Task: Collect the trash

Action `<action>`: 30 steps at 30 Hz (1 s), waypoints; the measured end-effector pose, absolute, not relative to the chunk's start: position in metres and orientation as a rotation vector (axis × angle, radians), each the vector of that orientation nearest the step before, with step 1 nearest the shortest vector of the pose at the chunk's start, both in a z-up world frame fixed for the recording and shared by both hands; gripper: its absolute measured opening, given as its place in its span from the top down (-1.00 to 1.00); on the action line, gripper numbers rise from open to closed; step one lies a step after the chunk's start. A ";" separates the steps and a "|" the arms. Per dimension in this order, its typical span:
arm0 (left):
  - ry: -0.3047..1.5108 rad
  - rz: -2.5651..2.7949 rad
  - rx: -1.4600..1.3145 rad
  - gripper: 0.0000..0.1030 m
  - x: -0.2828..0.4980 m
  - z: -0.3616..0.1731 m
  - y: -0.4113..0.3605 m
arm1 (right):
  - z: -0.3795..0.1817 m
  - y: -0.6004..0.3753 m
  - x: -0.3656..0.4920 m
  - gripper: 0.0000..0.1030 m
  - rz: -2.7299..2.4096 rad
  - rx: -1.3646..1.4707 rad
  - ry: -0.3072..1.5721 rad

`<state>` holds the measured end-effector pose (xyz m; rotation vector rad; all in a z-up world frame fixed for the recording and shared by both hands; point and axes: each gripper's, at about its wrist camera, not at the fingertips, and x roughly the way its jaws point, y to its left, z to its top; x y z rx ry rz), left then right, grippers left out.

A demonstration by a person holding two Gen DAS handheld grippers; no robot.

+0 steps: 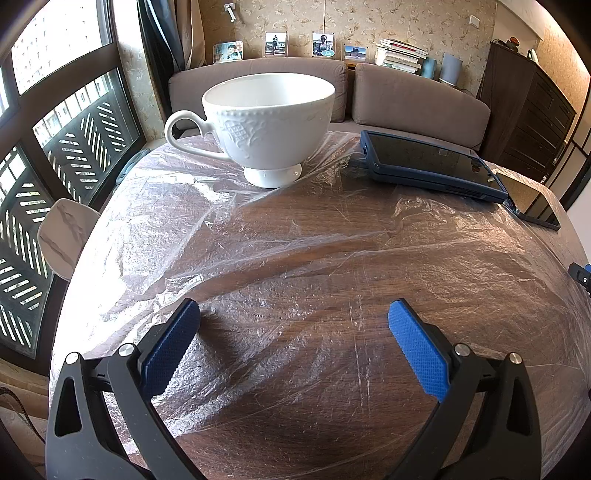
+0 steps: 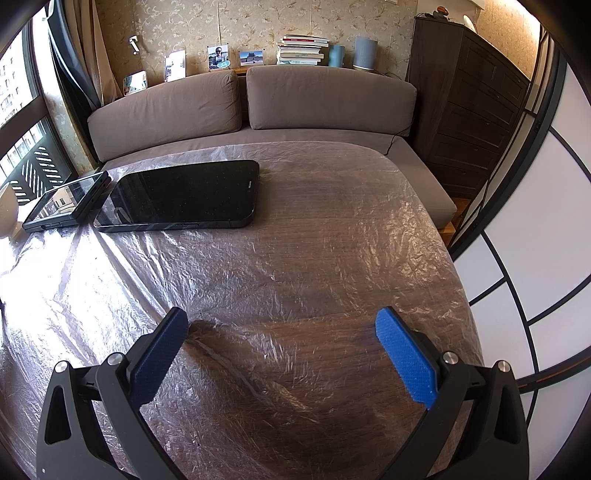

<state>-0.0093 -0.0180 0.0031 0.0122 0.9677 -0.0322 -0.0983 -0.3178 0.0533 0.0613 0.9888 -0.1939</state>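
- A white cup (image 1: pixel 264 125) is standing in the upper left of the left wrist view, on the clear plastic sheet (image 1: pixel 295 258) that is covering the wooden table (image 1: pixel 303 435)
- A blue-cased tablet (image 1: pixel 432 164) is lying in the upper right, just beside a black phone (image 2: pixel 181 195)
- The left gripper (image 1: pixel 293 321) is hovering low in the frame, fingers spread wide, gripping nothing
- The right gripper (image 2: pixel 282 328) is likewise gaping empty over the sheet

Brown sofa (image 2: pixel 251 110) against floral wallpaper (image 2: pixel 295 22).
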 end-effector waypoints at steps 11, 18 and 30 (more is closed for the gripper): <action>0.968 -0.032 0.012 -0.98 -0.010 0.003 -0.018 | 0.053 -0.318 -0.098 -0.93 -0.194 0.061 0.989; 0.968 -0.031 0.010 -0.98 -0.009 0.003 -0.018 | 0.053 -0.318 -0.098 -0.93 -0.194 0.061 0.989; 0.967 -0.026 0.009 -0.98 -0.007 0.003 -0.017 | 0.053 -0.318 -0.098 -0.93 -0.194 0.061 0.989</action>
